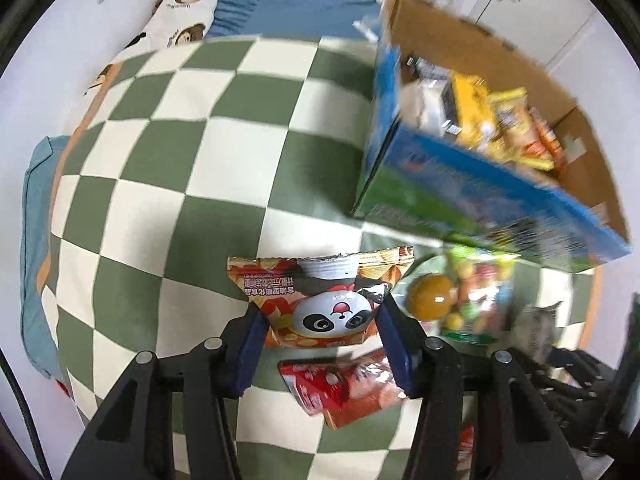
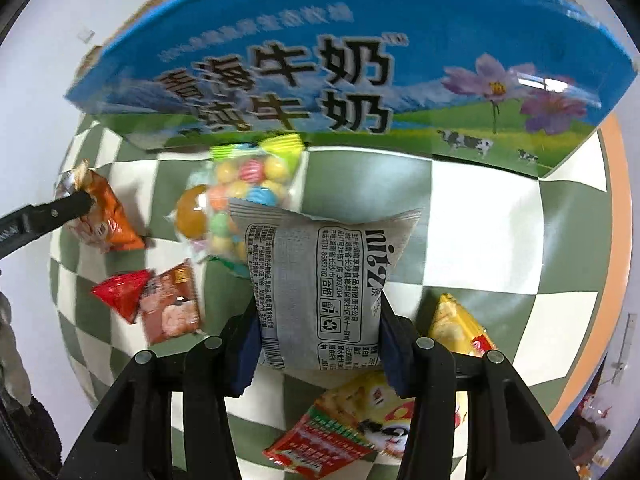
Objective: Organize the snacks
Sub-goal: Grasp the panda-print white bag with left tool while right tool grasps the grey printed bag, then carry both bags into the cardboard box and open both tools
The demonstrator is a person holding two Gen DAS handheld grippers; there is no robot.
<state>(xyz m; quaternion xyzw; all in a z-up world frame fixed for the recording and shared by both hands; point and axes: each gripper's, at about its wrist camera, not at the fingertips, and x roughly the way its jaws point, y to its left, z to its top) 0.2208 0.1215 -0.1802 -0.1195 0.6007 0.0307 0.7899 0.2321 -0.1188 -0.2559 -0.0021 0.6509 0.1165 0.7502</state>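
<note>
My left gripper (image 1: 320,316) is shut on a panda snack bag (image 1: 320,300) and holds it above the green-and-white checked cloth (image 1: 200,160). The blue milk carton box (image 1: 480,192) stands to the right with several snack packets (image 1: 492,120) inside. My right gripper (image 2: 318,320) is shut on a grey snack packet (image 2: 320,280), held in front of the box's blue side (image 2: 360,60). The left gripper's finger (image 2: 60,208) shows at the left of the right wrist view, on the orange panda bag (image 2: 104,220).
Loose snacks lie on the cloth: a bag of coloured candy balls (image 2: 244,192), a red packet (image 2: 120,294), a brown packet (image 2: 172,304), a yellow packet (image 2: 460,328), a panda packet (image 2: 360,424). A bear-print pillow (image 1: 180,12) lies at the far edge.
</note>
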